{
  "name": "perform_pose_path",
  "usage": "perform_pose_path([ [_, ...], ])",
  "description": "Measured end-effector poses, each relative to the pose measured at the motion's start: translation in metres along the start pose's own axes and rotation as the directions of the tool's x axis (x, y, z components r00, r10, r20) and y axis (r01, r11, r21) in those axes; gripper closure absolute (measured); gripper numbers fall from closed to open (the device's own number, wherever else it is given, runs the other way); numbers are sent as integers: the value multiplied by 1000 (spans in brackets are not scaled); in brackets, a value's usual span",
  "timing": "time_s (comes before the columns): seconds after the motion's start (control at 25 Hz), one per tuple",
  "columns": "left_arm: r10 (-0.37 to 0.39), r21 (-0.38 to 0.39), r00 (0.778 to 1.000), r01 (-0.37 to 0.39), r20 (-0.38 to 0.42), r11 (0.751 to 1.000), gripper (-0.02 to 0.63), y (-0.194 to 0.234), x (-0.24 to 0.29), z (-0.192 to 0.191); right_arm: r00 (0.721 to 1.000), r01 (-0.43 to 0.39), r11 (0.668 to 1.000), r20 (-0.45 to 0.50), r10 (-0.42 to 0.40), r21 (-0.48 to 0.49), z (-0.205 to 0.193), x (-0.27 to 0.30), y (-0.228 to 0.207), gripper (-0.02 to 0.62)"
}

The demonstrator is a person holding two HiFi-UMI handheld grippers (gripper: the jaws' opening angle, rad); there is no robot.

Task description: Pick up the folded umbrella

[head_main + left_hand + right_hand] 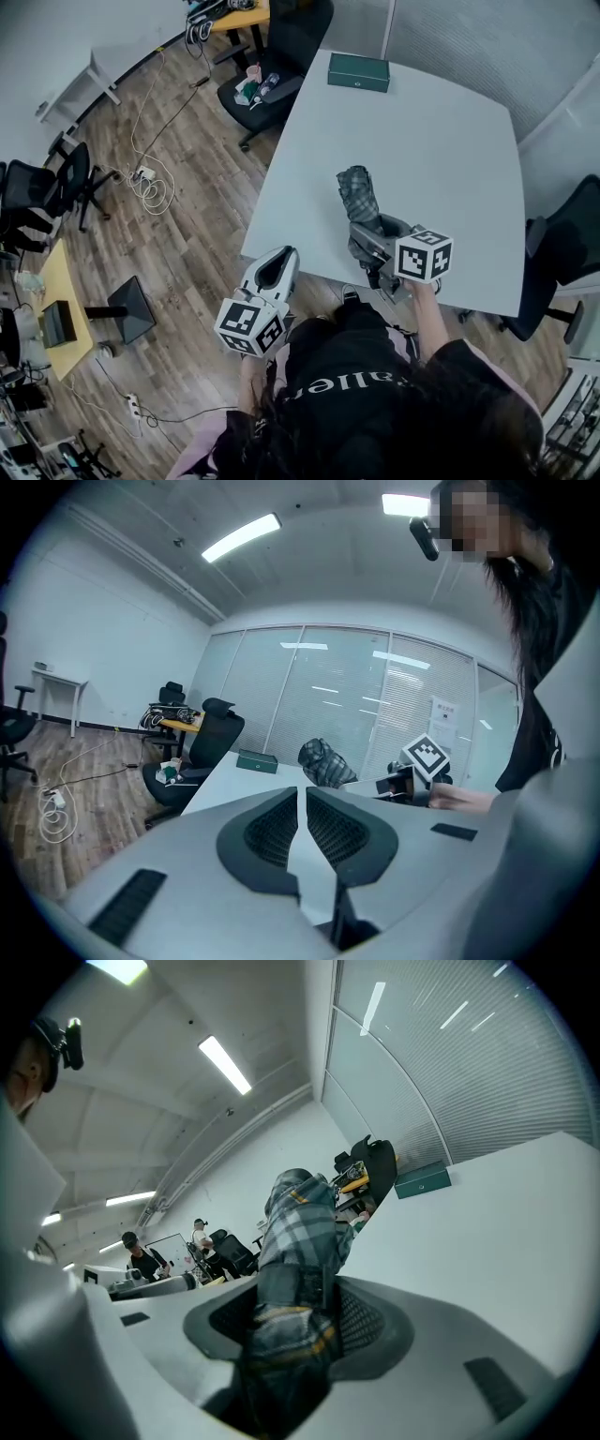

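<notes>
The right claw point(378, 249) pinches the umbrella point(358, 195), which looks raised above the counter point(441, 141); the pick-up seems nearly done; the left claw point(278, 268) is pressed together, holding nothing.

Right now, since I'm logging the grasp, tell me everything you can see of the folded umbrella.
The folded umbrella is bundled grey plaid fabric with thin yellow lines. The right tool clamps its near end between both pads; the rest sticks out tilted upward, seemingly clear of the white table.
</notes>
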State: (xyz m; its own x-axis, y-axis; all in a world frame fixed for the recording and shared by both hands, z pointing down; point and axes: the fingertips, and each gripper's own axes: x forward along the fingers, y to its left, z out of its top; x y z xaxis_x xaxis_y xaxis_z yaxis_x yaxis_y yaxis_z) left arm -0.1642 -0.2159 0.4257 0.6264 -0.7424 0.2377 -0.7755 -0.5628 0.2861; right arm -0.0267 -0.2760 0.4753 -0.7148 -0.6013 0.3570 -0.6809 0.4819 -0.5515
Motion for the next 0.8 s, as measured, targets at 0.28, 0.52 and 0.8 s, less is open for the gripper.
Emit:
perform_pose_path([
  [0.28, -58, -8, 998, 58, -23, 998, 572, -5, -36, -22, 999, 15, 998, 31, -17, 67, -41, -28, 47, 374],
  [0.52, -89, -40, 995, 87, -47, 995, 572, -7, -55, -43, 999, 40, 993, 31, -43, 111, -66, -42, 68, 374],
  [0.8, -105, -51, 994, 103, -29, 993, 572, -19, -60, -49, 998, 51, 988, 16, -53, 147, -81, -54, 73, 374],
])
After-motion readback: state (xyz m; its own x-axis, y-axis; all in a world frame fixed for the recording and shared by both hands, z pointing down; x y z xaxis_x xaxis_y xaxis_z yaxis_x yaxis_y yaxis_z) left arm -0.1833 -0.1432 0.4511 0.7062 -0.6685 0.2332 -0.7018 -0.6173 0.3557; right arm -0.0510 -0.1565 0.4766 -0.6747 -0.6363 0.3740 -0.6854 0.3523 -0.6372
